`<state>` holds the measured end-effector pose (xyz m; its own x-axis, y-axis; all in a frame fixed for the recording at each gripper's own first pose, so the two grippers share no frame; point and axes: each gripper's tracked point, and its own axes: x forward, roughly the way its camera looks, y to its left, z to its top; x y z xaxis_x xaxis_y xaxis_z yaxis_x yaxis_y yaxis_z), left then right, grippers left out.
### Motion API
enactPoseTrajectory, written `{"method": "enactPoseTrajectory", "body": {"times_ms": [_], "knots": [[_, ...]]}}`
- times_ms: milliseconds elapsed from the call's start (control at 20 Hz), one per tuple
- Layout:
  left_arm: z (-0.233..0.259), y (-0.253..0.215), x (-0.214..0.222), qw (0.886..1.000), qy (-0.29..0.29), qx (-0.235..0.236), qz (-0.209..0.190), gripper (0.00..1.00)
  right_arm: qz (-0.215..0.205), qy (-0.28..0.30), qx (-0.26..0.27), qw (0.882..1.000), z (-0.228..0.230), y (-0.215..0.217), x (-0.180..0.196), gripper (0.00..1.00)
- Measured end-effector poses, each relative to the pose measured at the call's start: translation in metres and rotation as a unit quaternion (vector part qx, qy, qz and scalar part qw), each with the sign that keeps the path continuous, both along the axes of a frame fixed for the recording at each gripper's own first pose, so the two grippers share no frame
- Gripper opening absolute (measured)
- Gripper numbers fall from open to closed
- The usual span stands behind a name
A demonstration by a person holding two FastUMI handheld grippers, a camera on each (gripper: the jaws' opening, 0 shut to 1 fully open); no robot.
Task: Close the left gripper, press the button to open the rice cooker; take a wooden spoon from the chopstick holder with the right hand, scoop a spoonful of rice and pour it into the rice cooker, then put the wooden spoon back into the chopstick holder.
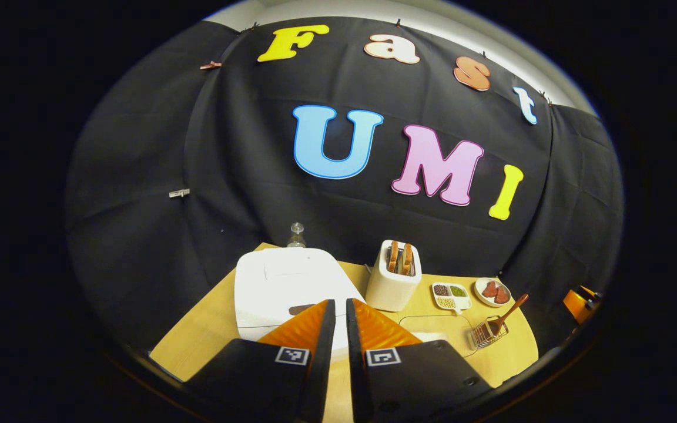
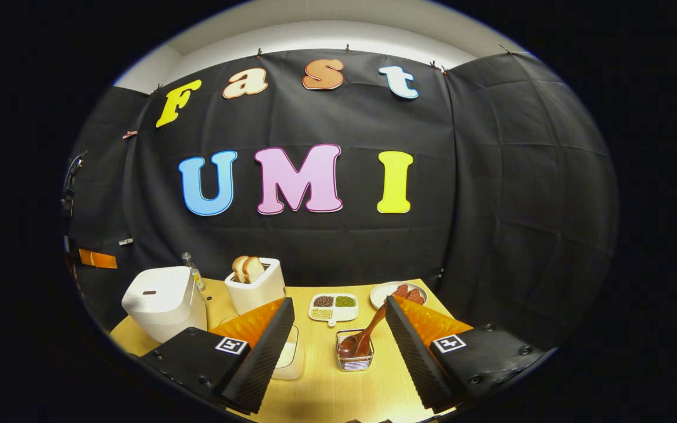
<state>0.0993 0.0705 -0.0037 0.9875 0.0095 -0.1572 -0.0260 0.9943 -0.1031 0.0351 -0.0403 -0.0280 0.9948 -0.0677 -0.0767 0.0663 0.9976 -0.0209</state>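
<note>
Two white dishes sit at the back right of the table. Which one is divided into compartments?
The divided dish, between the toaster and the round plate; it holds separate grains, while the round plate carries reddish slices.

White rice cooker [image 2: 165, 301] and white toaster [image 2: 256, 288] stood on a pale wood table [image 2: 321, 382]; at three o'clock, a reddish-brown wooden spoon [image 2: 368, 335]

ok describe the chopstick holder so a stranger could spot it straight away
On the wooden table, look in front of the white toaster and the divided dish. The chopstick holder is the small wire basket, alone in having a wooden spoon leaning out.
</note>
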Motion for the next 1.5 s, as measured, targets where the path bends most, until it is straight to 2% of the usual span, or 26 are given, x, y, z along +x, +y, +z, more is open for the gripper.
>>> {"method": "enactPoseTrajectory", "body": {"times_ms": [150, 450, 550, 600, 700, 1050, 1100, 1150, 1500], "knots": [[-0.008, 0.016, 0.022, 1.000, 0.010, 0.007, 0.014, 0.09, -0.008, 0.005, -0.004, 1.000, -0.003, -0.008, 0.002, 0.98], [-0.031, 0.030, 0.072, 0.999, 0.027, -0.015, 0.011, 0.06, -0.029, 0.022, -0.001, 0.999, -0.013, -0.027, -0.005, 0.98], [-0.046, 0.038, 0.088, 0.999, 0.046, -0.018, 0.017, 0.09, -0.035, 0.023, 0.001, 0.999, -0.014, -0.030, -0.006, 0.98], [-0.053, 0.039, 0.093, 0.998, 0.055, -0.025, 0.018, 0.06, -0.037, 0.024, 0.000, 0.999, -0.015, -0.031, -0.007, 0.98], [-0.066, 0.043, 0.102, 0.997, 0.072, -0.029, 0.023, 0.06, -0.040, 0.025, -0.004, 0.999, -0.015, -0.033, -0.009, 0.98], [-0.093, 0.052, 0.112, 0.994, 0.101, -0.026, 0.030, 0.06, -0.047, 0.035, -0.003, 0.998, -0.022, -0.035, -0.012, 0.98], [-0.095, 0.053, 0.111, 0.994, 0.103, -0.029, 0.031, 0.10, -0.047, 0.037, -0.002, 0.998, -0.023, -0.035, -0.012, 0.98], [-0.095, 0.052, 0.110, 0.994, 0.104, -0.028, 0.033, 0.06, -0.046, 0.037, -0.002, 0.998, -0.024, -0.034, -0.012, 0.98], [-0.097, 0.050, 0.111, 0.993, 0.105, 0.010, 0.048, 0.07, -0.031, 0.046, 0.005, 0.998, -0.032, -0.024, -0.011, 0.98]]}}
